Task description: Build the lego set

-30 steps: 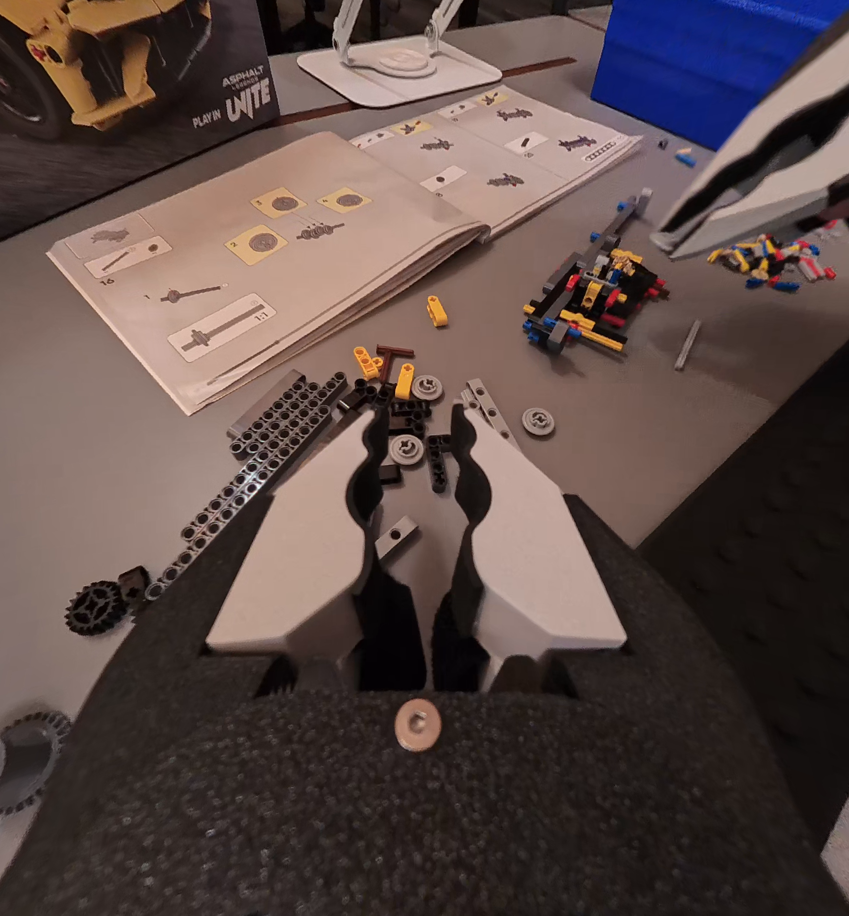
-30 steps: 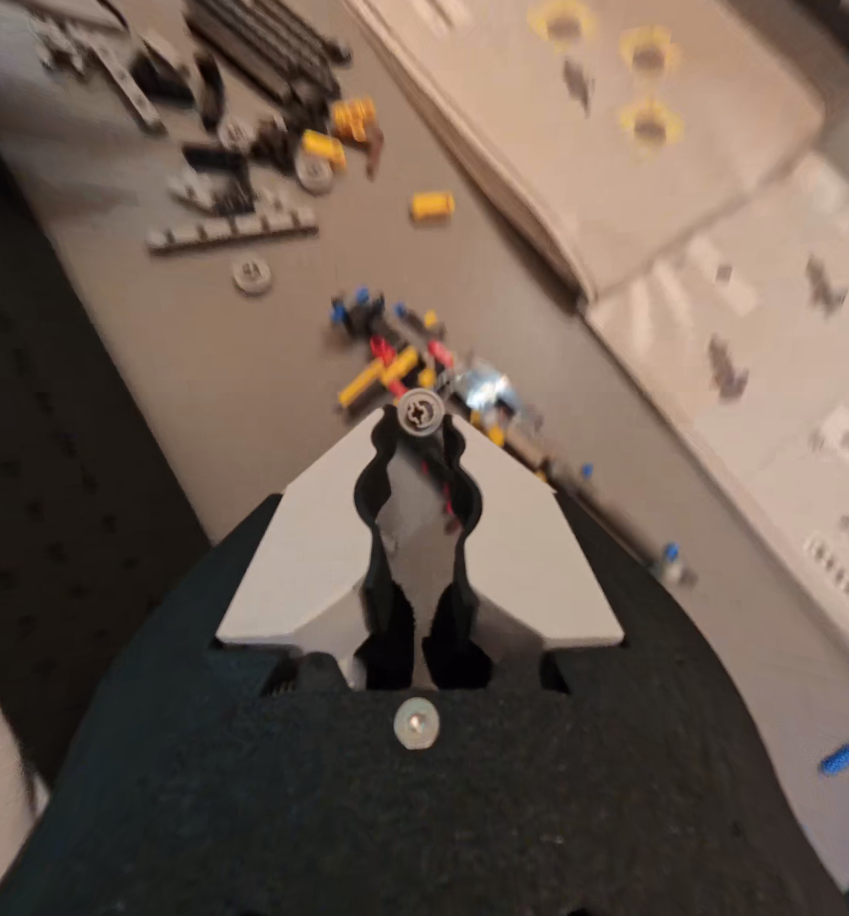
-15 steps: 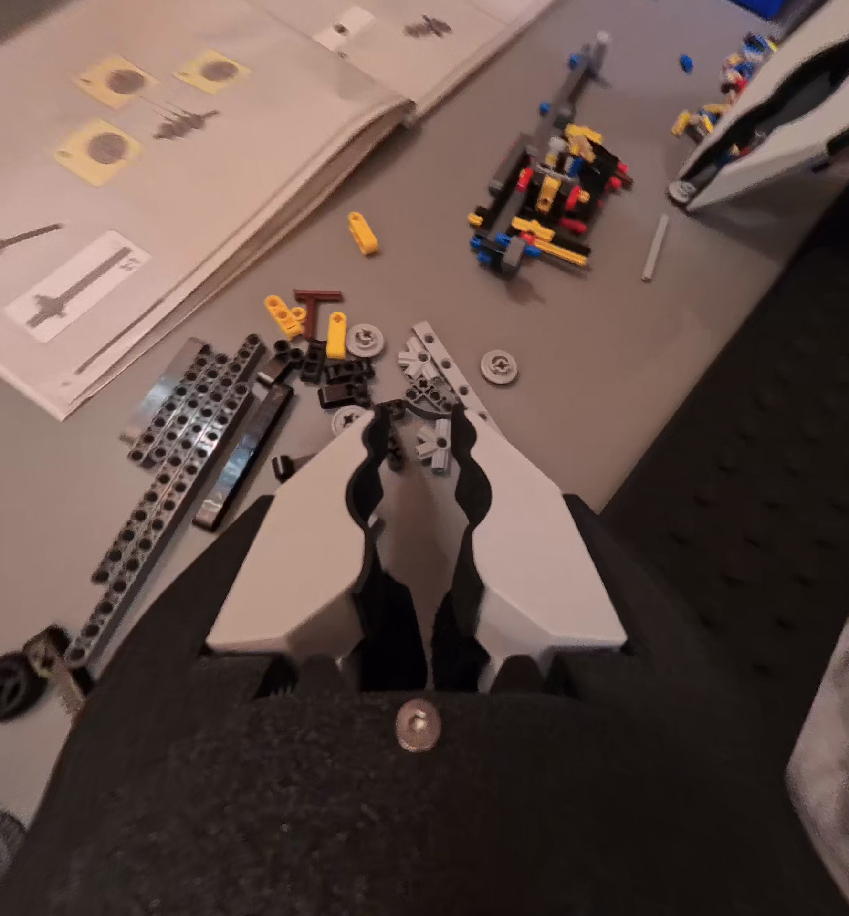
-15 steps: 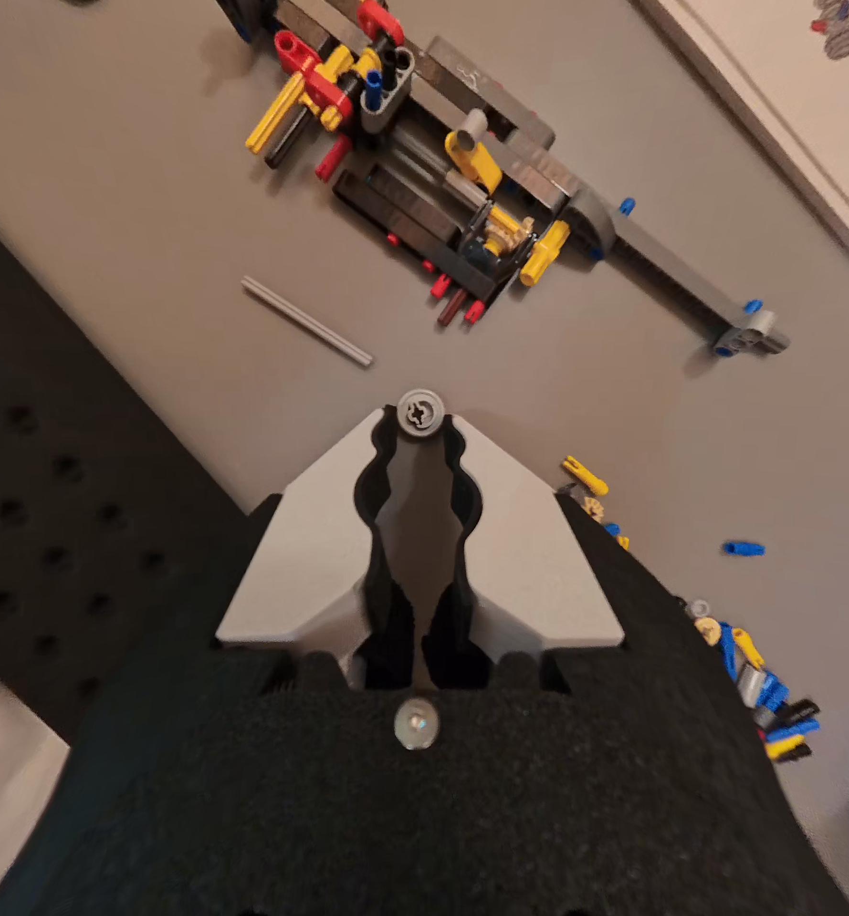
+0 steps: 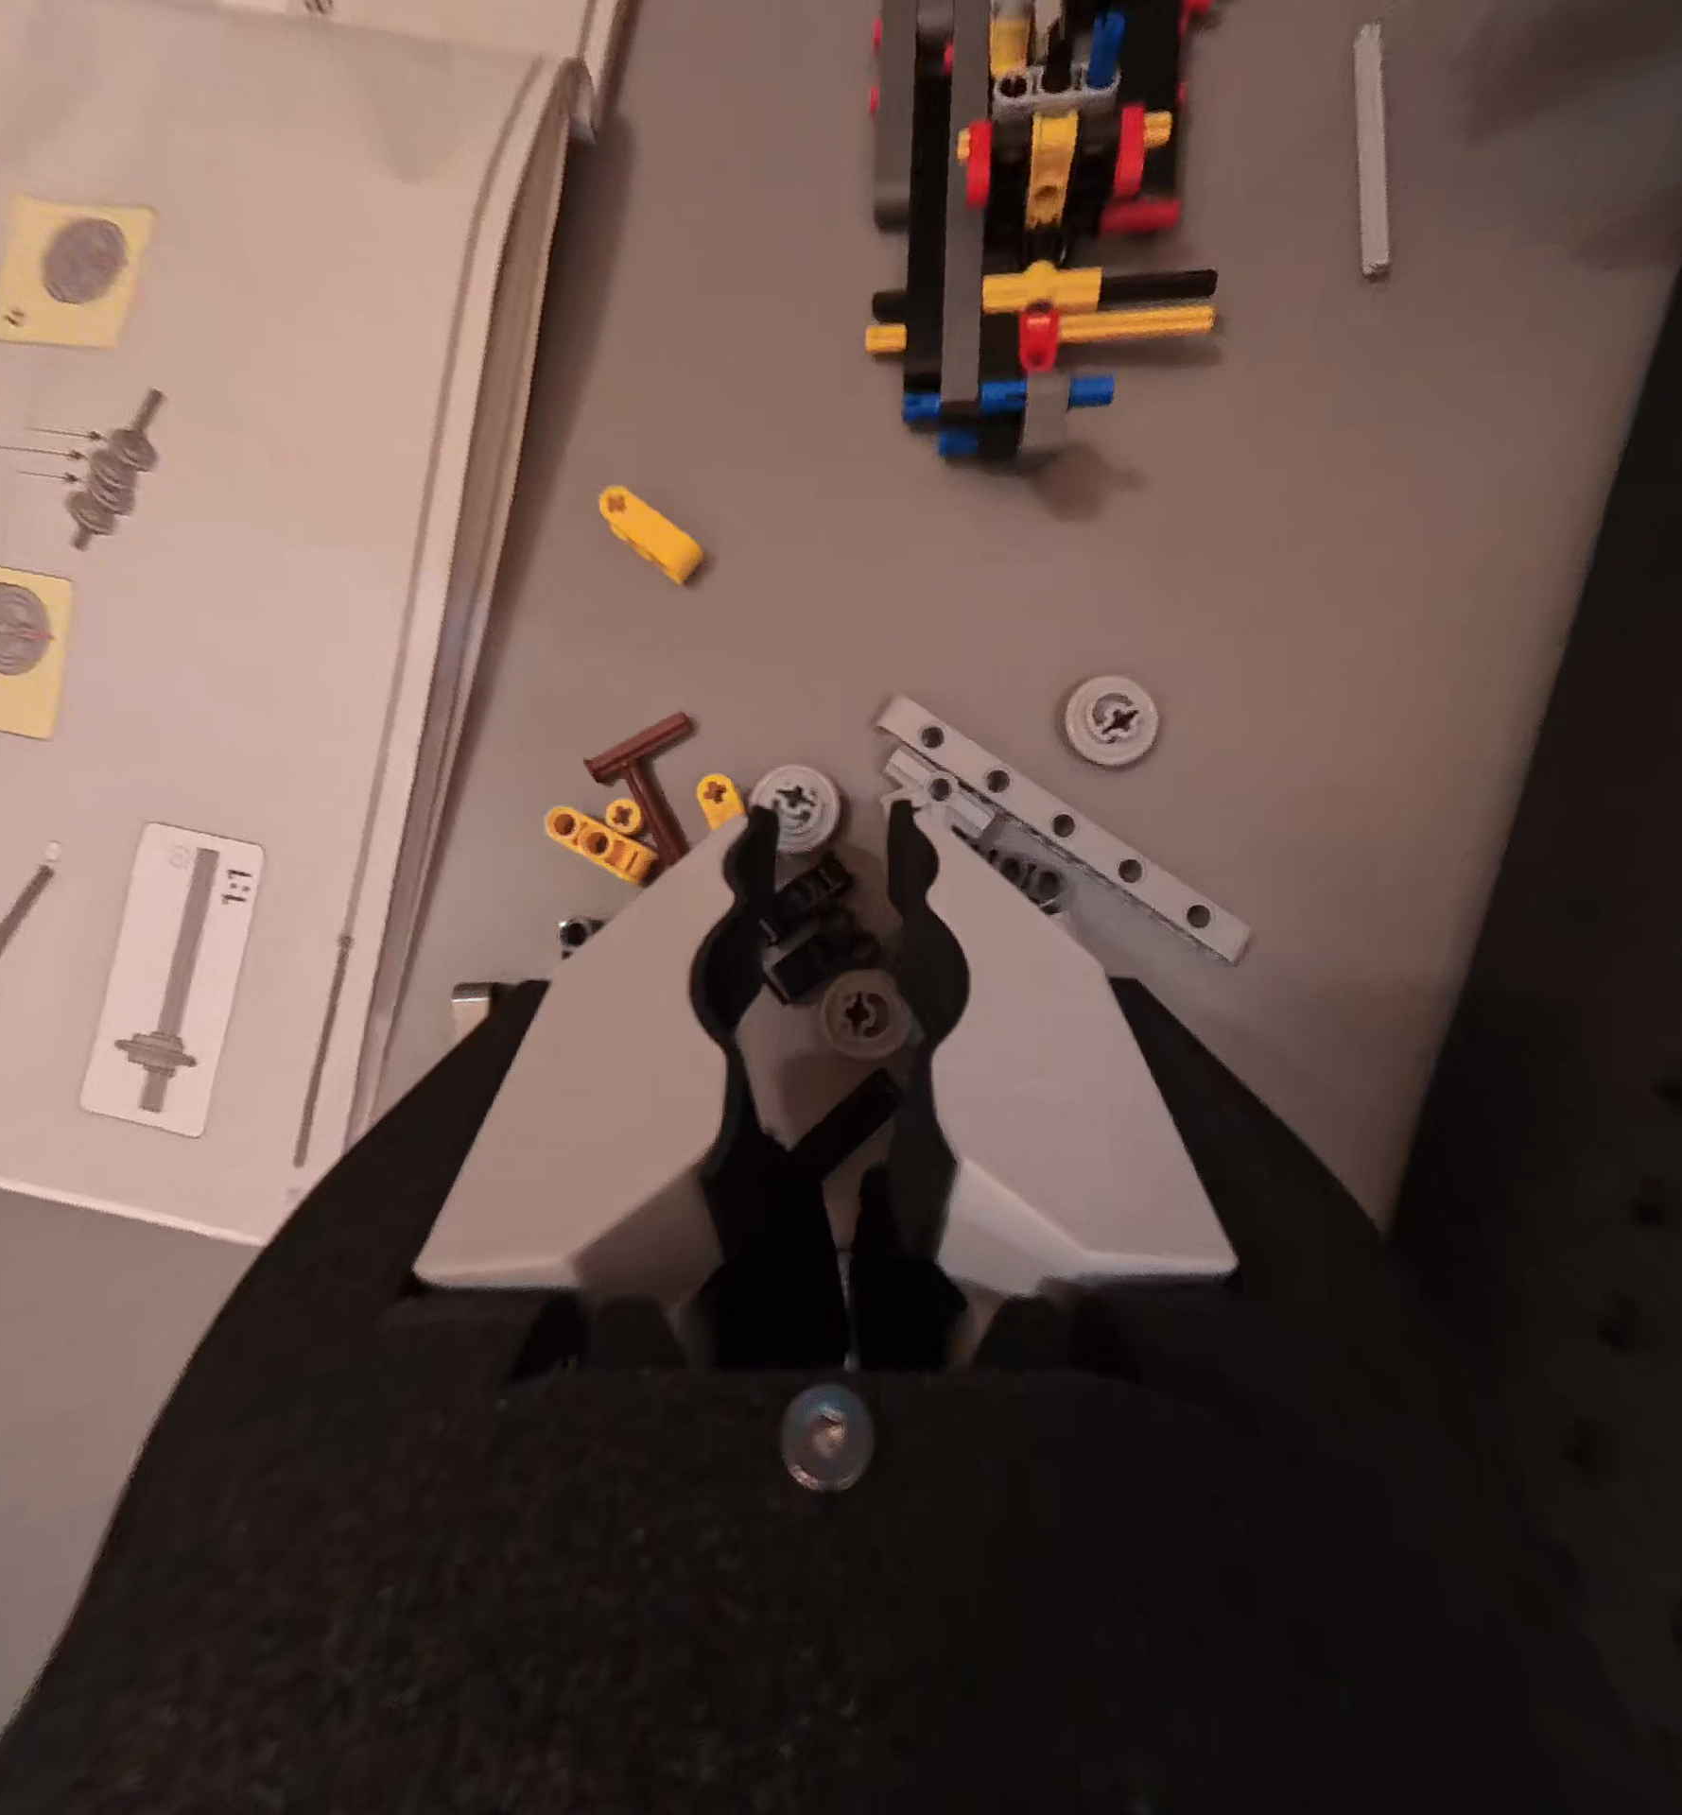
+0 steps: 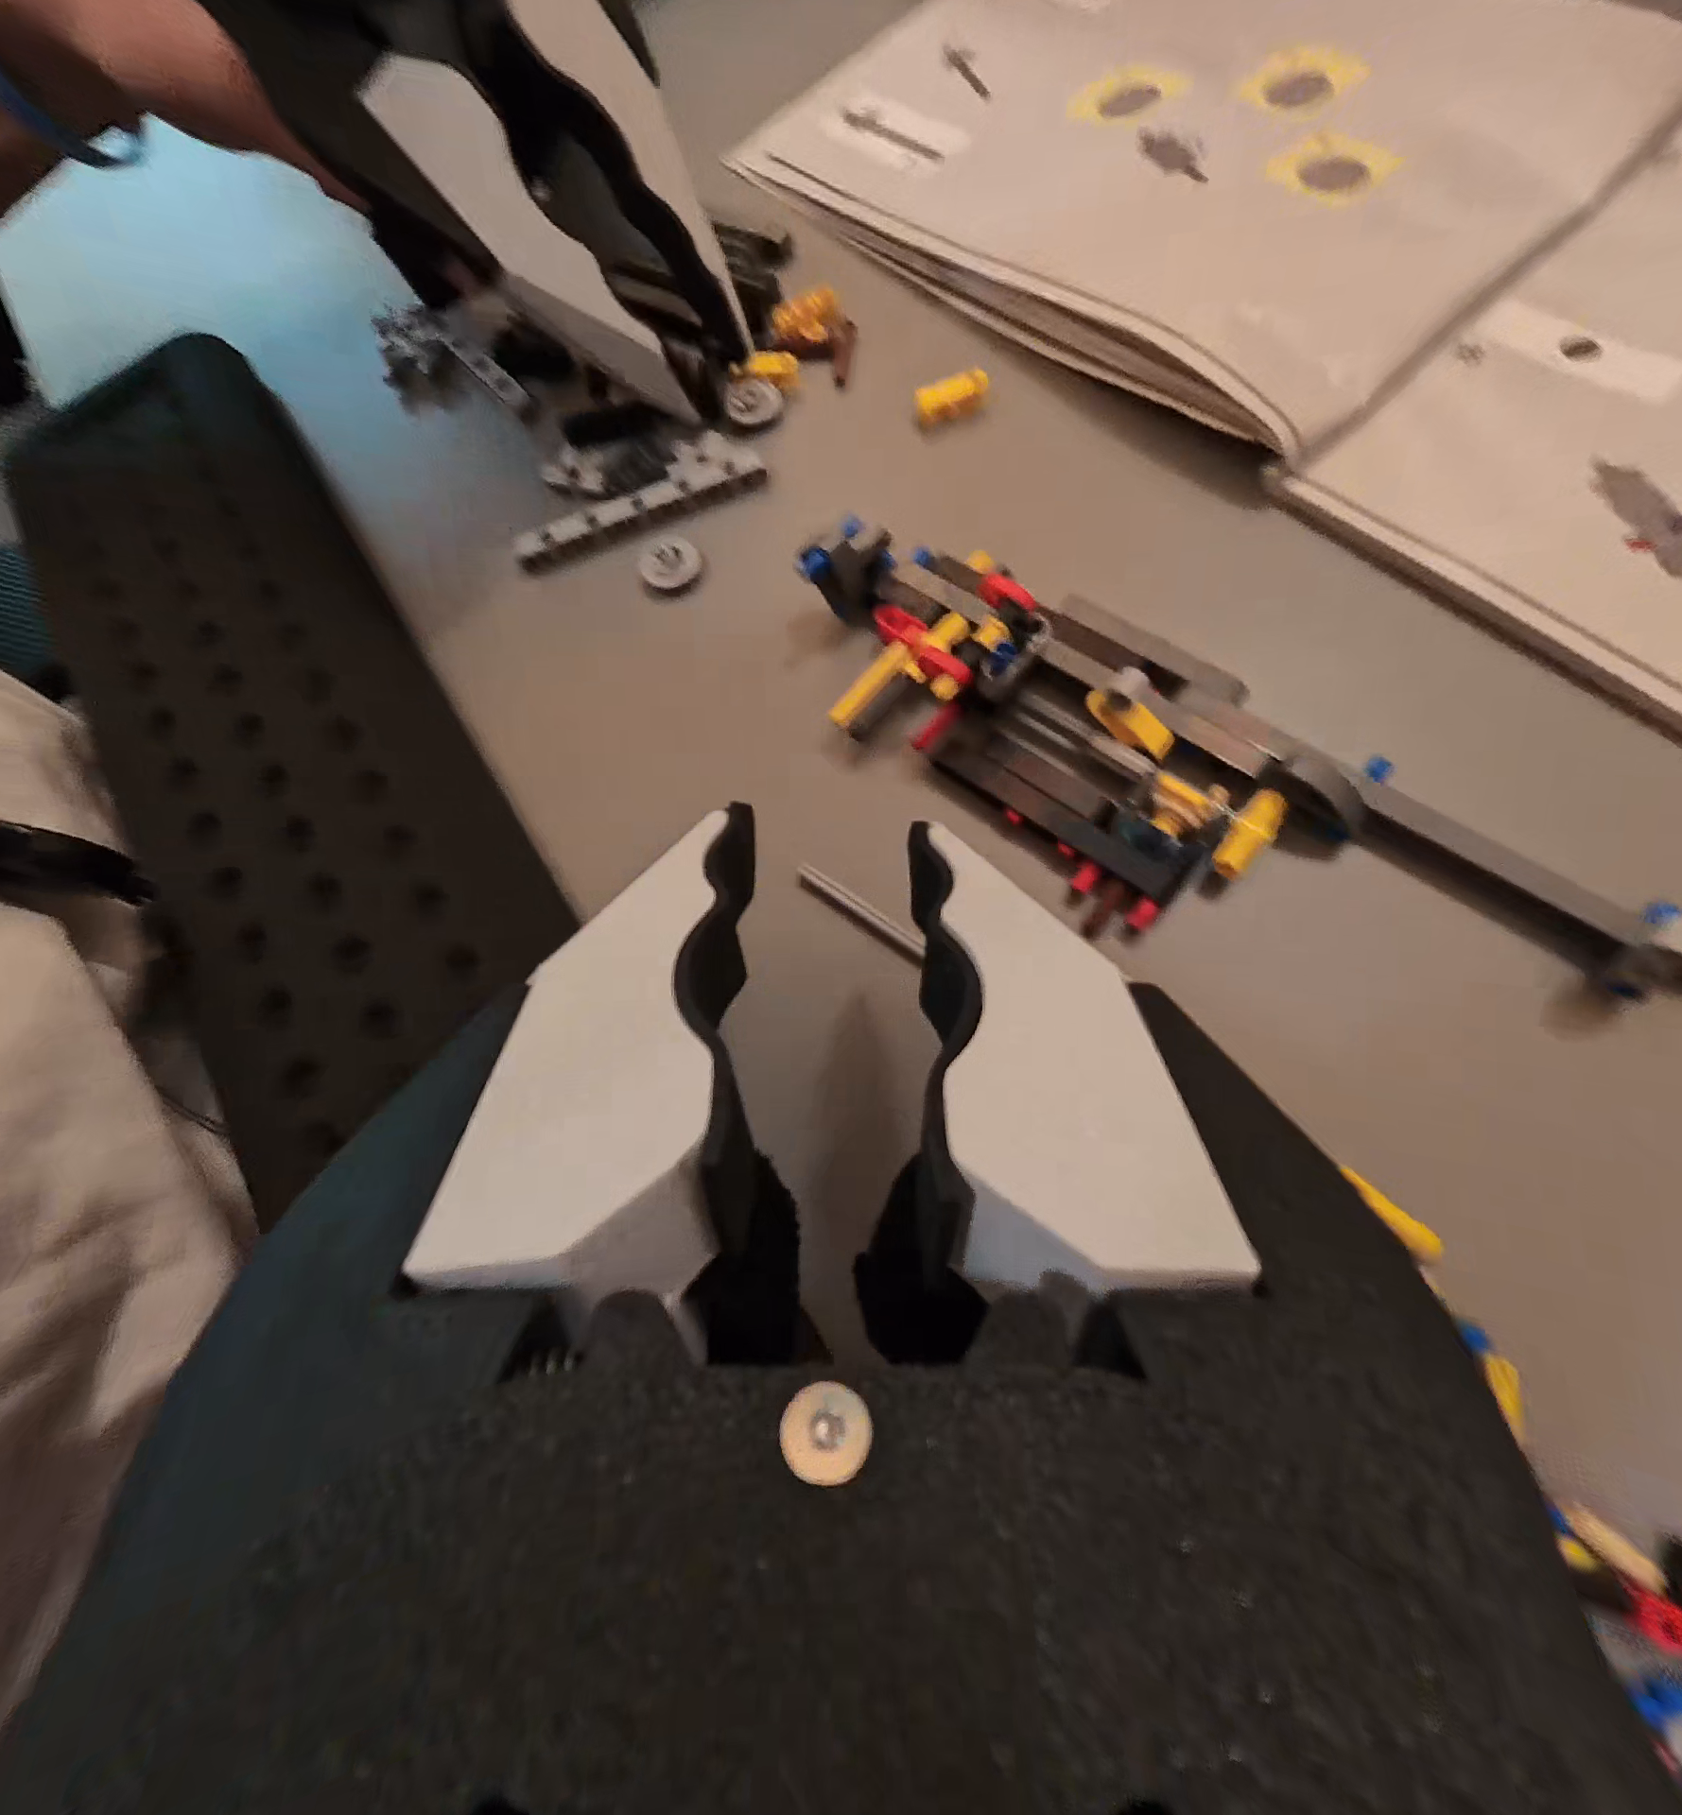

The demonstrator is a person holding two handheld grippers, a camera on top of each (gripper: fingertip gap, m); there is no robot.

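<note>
My left gripper (image 5: 829,820) is open, tips down over a pile of loose parts. One grey round disc (image 5: 795,805) lies at its left fingertip and a second grey disc (image 5: 861,1017) lies between the fingers, among small black connectors (image 5: 817,923). A third grey disc (image 5: 1112,722) lies apart to the right. My right gripper (image 6: 829,825) is open and empty above the grey table. A thin grey axle (image 6: 856,913) lies just beyond its tips. The part-built black, yellow and red assembly (image 6: 1063,707) lies further ahead; it also shows in the left wrist view (image 5: 1013,246).
The open instruction booklet (image 5: 228,491) lies left of the pile. A light grey holed beam (image 5: 1063,825), yellow connectors (image 5: 650,530) and a brown T-piece (image 5: 640,776) lie around. A black perforated mat (image 6: 228,737) borders the table. Small coloured parts (image 6: 1681,1621) lie at the right. One gripper's finger ends stand about 20 cm off the other's. The thin grey axle (image 6: 856,913) is about 5 cm from my right fingertips and 20 cm from my left. Look for it in the left wrist view (image 5: 1384,181) too.
My right gripper has opened and the grey disc it held is gone from its tips; it has pulled back from the assembly. My left gripper has moved forward and down over the parts pile.
</note>
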